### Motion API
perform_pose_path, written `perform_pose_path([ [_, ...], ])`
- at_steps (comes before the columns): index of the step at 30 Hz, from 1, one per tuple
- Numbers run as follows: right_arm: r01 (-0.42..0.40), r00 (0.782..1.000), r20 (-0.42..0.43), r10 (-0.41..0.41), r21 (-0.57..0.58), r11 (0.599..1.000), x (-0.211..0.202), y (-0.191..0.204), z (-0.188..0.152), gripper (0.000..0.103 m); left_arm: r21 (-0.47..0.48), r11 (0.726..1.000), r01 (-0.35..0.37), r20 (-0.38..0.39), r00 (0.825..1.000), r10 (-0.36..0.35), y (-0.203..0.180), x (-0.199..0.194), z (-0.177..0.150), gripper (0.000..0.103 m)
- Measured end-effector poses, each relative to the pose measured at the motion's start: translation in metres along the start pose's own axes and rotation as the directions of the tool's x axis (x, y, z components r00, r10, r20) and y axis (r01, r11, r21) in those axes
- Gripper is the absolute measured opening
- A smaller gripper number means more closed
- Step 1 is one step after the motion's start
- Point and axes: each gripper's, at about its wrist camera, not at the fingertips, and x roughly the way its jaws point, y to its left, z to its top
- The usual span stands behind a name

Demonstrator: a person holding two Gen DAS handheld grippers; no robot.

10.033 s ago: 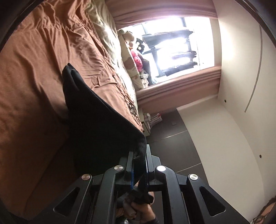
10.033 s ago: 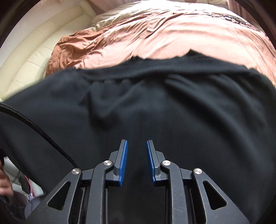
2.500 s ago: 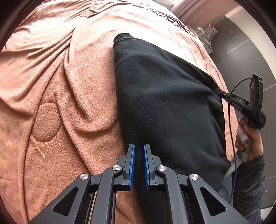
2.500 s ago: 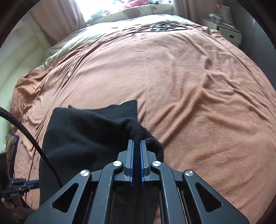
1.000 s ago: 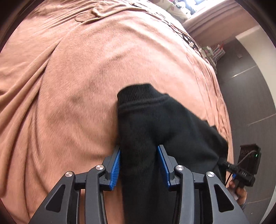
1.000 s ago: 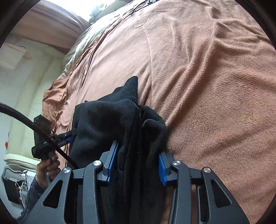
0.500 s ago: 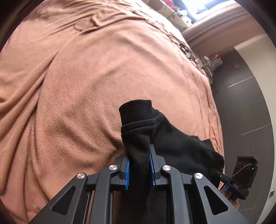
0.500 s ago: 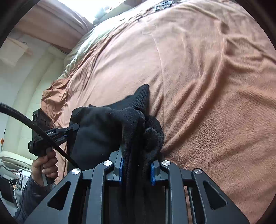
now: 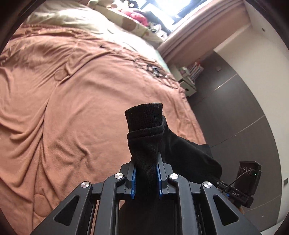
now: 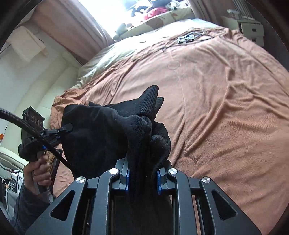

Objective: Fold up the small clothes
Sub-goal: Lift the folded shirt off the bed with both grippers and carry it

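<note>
Black knitted garment with ribbed cuffs point(image 9: 144, 137) hanging bunched up in the air, off the bed and stretched between both claws. Ribbed cuff end poking up past the left gripper point(image 9: 146, 178), rest of the fabric draping off to the right and down behind the frame. Blue pads point(image 9: 133, 180) of that claw pinching a thick fold of the knit, jaws nearly closed with just the cloth between them.

Same deal at the right gripper point(image 10: 142, 180): squeezing a fat wad of the black fabric, two pointy ribbed ends sticking up above it, jaws nearly together on the bundle. From the right wrist view, also seeing the left gripper out to the left, clamping the far edge of the garment, with the person's hand point(image 10: 37, 173) wrapping its handle and a dark sleeve point(image 10: 27, 206) below. Black braided cable point(image 10: 34, 133) crossing that side of the frame.

Underneath, sitting well below the cloth: rumpled brown fleece bedspread point(image 9: 75, 108) covering the bed. Pale green pillow area point(image 9: 68, 18) lying at the far end, soft toys point(image 10: 153, 10) crowding along the bright window ledge, pink curtains point(image 10: 72, 27) hanging beside it. Dark grey tiled floor point(image 9: 234, 117) and white wall point(image 9: 261, 54) showing off to the right in the left wrist view
</note>
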Motion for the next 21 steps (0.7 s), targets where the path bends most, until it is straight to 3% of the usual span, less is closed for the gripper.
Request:
perform_pose_path([
  [9, 0.023, 0.992, 0.123, -0.017, -0.048, 0.999, -0.107, 0.017, -0.027, 0.017, 0.09, 0.993, 0.072, 0.06, 0.995, -0.078, -0.073, -0.042, -0.011, 0.017],
  [21, 0.096, 0.961, 0.264, -0.079, -0.05, 0.994, -0.238, 0.008, -0.064, 0.017, 0.204, 0.968, 0.146, 0.047, 0.986, -0.159, -0.172, -0.054, -0.038, 0.016],
])
